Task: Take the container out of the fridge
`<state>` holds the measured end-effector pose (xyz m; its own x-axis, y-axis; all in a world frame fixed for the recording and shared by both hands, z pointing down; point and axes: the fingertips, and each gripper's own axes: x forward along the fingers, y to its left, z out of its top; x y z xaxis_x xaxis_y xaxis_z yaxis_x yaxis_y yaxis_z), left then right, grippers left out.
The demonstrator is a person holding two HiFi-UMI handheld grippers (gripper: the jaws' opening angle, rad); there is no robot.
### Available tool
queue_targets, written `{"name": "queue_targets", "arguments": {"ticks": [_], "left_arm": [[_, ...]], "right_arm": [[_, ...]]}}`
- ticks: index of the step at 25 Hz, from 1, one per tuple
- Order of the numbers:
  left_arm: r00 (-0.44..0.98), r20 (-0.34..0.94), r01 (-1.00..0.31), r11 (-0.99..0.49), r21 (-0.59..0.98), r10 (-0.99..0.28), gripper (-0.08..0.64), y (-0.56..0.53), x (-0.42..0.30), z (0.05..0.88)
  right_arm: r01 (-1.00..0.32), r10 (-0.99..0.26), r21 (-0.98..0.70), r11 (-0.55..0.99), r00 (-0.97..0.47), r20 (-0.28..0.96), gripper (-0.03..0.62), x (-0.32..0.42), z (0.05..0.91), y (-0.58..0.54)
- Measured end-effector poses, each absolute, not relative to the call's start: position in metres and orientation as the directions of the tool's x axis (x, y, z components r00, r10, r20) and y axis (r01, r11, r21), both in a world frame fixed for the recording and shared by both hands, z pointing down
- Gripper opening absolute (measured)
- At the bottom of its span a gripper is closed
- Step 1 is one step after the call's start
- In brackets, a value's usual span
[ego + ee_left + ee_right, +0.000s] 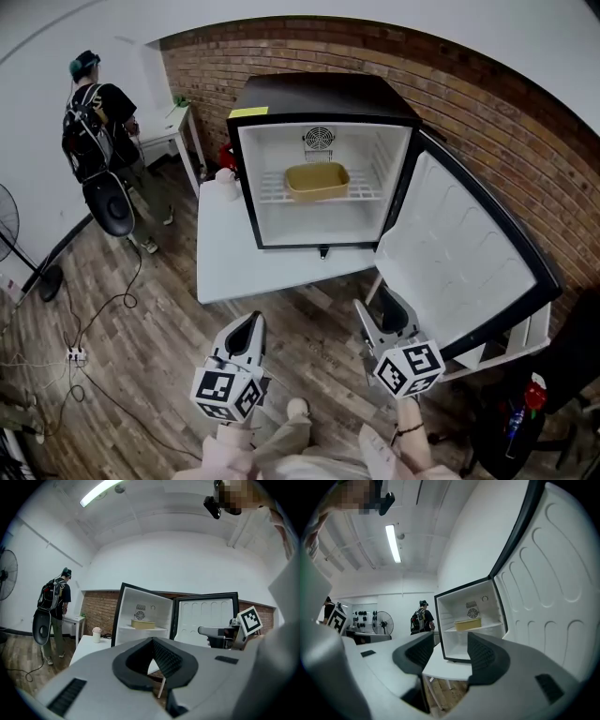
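Note:
A tan container (317, 181) sits on the wire shelf inside the black mini fridge (323, 101), whose door (459, 253) stands wide open to the right. Both gripper views show the container (143, 624) (468, 625) far ahead. My left gripper (251, 322) is low in front of the table, well short of the fridge; its fingertips meet (152, 641) with nothing between them. My right gripper (382, 305) is beside the door's lower edge. Its jaws (451, 644) stand wide apart and empty.
The fridge stands on a white table (225, 262) with a small pale cup (225, 183) at its back left. A person (98, 122) with a backpack stands at a side table (173, 122). A fan (9, 225) and floor cables (103, 309) lie left.

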<state>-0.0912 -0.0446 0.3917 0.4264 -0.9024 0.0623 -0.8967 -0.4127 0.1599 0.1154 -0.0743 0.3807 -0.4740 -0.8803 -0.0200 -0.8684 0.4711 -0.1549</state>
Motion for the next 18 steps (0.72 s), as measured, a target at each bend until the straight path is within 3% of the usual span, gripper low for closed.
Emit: {"name": "queue_targets", "arguments": {"ticks": [13, 18], "left_arm": [[0.464, 0.060, -0.877, -0.449, 0.169, -0.884, -0.008, -0.142, -0.107, 0.395], [0.486, 0.062, -0.867, -0.473, 0.156, -0.872, -0.008, -0.158, -0.111, 0.390]], "right_arm": [[-0.875, -0.880, -0.109, 0.473, -0.475, 0.001, 0.212, 0.095, 0.381, -0.162], [-0.868, -0.868, 0.000, 0.497, -0.497, 0.027, 0.212, 0.086, 0.375, -0.170]]}}
